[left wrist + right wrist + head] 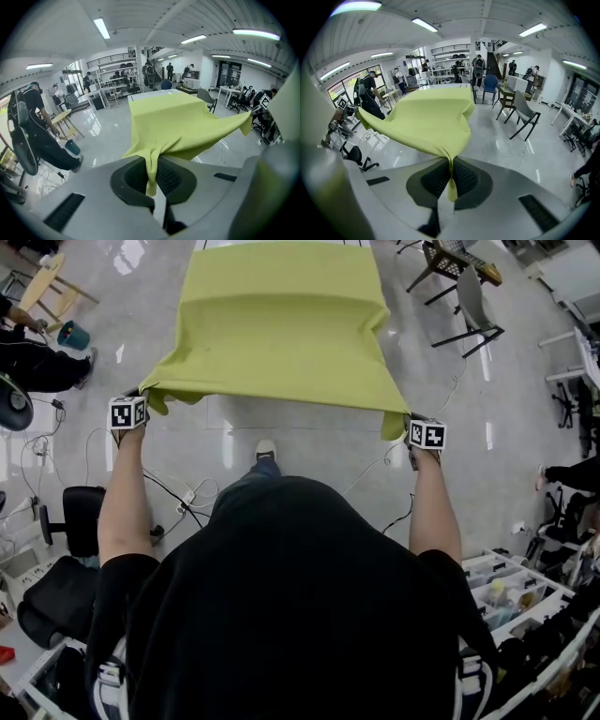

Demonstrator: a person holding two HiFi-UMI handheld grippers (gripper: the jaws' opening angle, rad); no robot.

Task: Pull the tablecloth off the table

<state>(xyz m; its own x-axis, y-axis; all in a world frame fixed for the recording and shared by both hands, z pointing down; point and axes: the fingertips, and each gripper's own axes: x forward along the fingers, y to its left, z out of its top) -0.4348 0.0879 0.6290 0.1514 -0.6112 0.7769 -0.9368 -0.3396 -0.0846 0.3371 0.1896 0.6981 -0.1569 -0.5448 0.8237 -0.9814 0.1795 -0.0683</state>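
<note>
Your left claw [147, 399] is clamped tight on one near corner of the yellow-green tablecloth [281, 324], and your right claw [401, 425] pinches the other. The near edge stretches between them above glossy floor [309, 442], while the far end lies on the counter [152, 93]. Chairs [469, 296] stand off right, well apart.

No readable text, label, brand or number anywhere. Only black-and-white square marker patterns on the cube [127, 412] of the left gripper [152, 174] and on the cube [427, 434] of the right gripper [450, 176]: coded shapes, not letters or digits.
</note>
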